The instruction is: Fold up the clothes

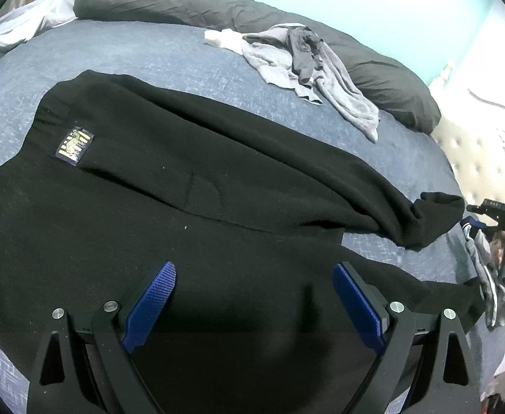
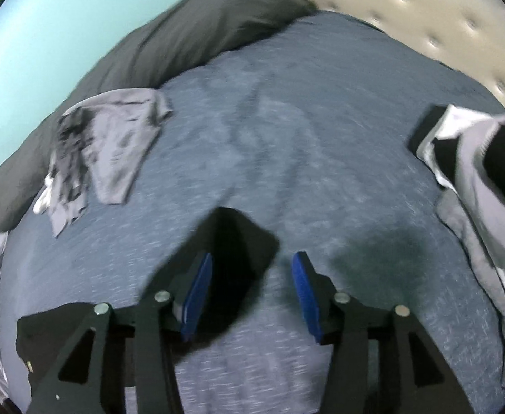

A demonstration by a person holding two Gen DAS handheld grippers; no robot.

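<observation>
Black sweater (image 1: 169, 186) lies spread flat on your blue bedspread (image 1: 156, 55). Your left gripper (image 1: 254, 305) hangs over it with jaws wide apart, holding nothing. Your right gripper (image 2: 252, 293) is open over the sleeve cuff (image 2: 242, 241), not pinching it.

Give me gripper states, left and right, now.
Left gripper: open above the black sweater, holding nothing.
Right gripper: open, pads clear of the sleeve lying between them.

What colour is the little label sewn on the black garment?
The label is dark navy with gold lettering, on the black garment; clearest in the left wrist view.
</observation>
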